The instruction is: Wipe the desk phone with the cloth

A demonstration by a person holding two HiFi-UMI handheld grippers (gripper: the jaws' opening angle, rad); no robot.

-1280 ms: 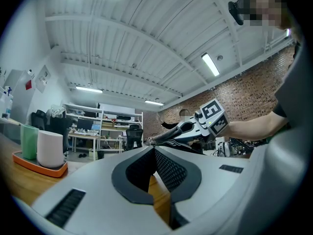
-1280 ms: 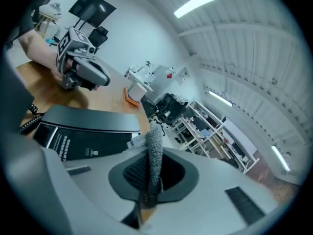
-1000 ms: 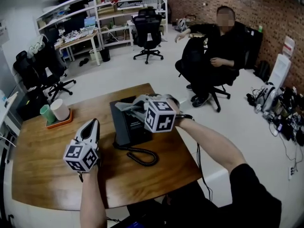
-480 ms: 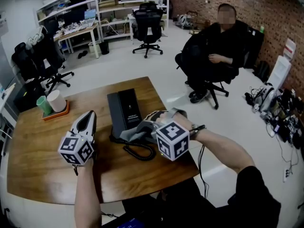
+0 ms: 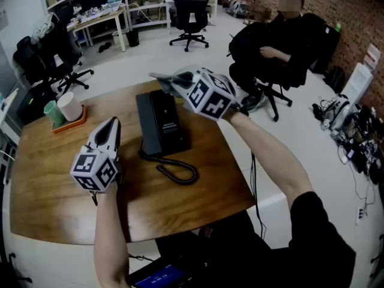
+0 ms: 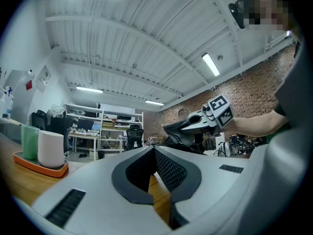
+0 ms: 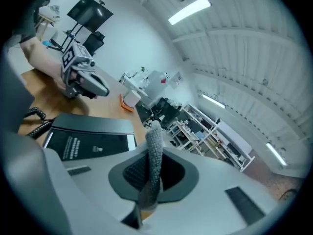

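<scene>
The black desk phone (image 5: 161, 125) lies flat on the wooden desk (image 5: 54, 179), its coiled cord (image 5: 178, 173) trailing toward me. My right gripper (image 5: 170, 81) hovers over the phone's far end, shut on a grey cloth (image 5: 163, 78). In the right gripper view the cloth (image 7: 154, 141) stands pinched between the jaws, with the phone (image 7: 93, 136) below them. My left gripper (image 5: 110, 128) rests left of the phone, shut and empty. Its own view shows the left gripper (image 6: 153, 148) with its pads meeting at the tip, and the right gripper (image 6: 182, 126) beyond.
An orange tray (image 5: 67, 123) with a green cup (image 5: 53, 112) and a white cup (image 5: 69, 106) sits at the desk's far left corner. A person sits in an office chair (image 5: 282, 53) beyond the desk's right side. More chairs and shelves stand behind.
My right gripper carried the cloth from the phone's near end by the cord up to its far end. The left gripper stayed about where it was.
</scene>
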